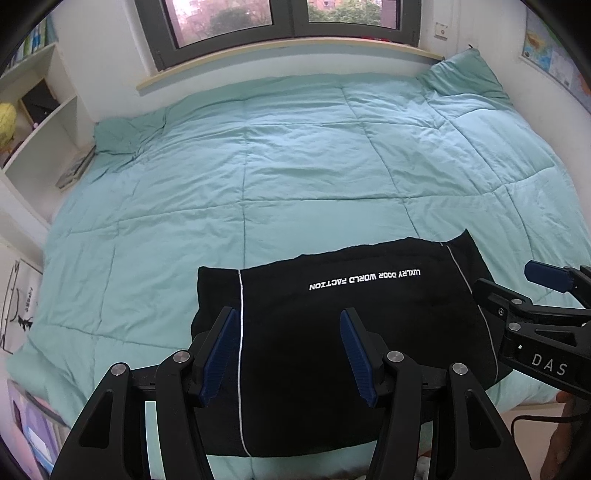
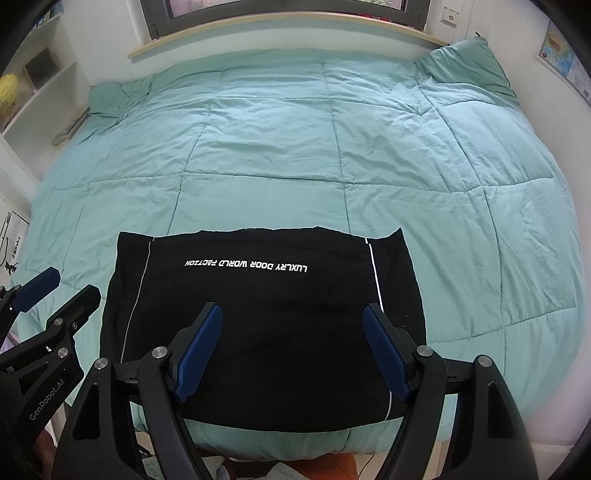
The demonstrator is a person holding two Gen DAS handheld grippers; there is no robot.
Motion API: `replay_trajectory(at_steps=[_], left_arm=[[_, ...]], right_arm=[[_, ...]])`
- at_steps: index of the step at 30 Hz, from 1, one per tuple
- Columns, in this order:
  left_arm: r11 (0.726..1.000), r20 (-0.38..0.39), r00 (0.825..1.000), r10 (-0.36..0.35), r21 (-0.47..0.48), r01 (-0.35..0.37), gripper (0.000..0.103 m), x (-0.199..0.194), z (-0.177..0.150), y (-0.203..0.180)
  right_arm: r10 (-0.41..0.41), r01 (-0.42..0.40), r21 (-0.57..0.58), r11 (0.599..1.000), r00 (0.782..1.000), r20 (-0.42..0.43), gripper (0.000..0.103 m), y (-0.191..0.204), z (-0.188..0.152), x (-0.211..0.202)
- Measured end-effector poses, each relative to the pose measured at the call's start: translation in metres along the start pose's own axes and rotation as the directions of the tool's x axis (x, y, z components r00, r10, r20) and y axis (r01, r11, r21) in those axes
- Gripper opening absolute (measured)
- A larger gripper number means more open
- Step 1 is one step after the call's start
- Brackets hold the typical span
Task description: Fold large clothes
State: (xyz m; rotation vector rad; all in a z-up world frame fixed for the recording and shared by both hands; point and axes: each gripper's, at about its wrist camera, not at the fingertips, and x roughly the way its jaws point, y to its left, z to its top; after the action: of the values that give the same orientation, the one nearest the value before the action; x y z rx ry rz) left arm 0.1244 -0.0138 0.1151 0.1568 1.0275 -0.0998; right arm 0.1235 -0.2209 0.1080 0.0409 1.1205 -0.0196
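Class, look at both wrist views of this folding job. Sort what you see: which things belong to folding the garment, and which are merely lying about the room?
Belongs to the job:
black garment, folded flat on the bed
left tongs, open
right tongs, open
teal quilt, the folding surface

Just lying about:
pillow
white shelves
yellow toy
wall map
window

A bed covered by a quilted mint-green comforter (image 1: 295,166) fills the room, a matching pillow (image 1: 465,74) propped in its far right corner. Along the far wall runs a dark-framed window (image 1: 280,26) above a pale wooden sill (image 1: 258,59), daylight and trees outside. White open shelves (image 1: 40,122) stand on the left; a map poster (image 1: 554,55) hangs on the right wall
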Motion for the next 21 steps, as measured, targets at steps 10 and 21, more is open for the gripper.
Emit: replay_trajectory(at_steps=[10,21], left_arm=[[1.0,0.022,0.999,0.029,0.009,-0.03,0.059,-0.0006,0.0014,-0.0007],[1.0,0.033,0.999,0.029,0.007,-0.03,0.06,0.0003,0.001,-0.0026]], right_arm=[[-0.001,0.001,0.0,1.0,1.0,-0.004,0.08,-0.0021,0.0024,0.0018],[-0.006,0.006,-0.02,1.0,1.0,-0.012,0.08,-0.0055,0.0016,0.0047]])
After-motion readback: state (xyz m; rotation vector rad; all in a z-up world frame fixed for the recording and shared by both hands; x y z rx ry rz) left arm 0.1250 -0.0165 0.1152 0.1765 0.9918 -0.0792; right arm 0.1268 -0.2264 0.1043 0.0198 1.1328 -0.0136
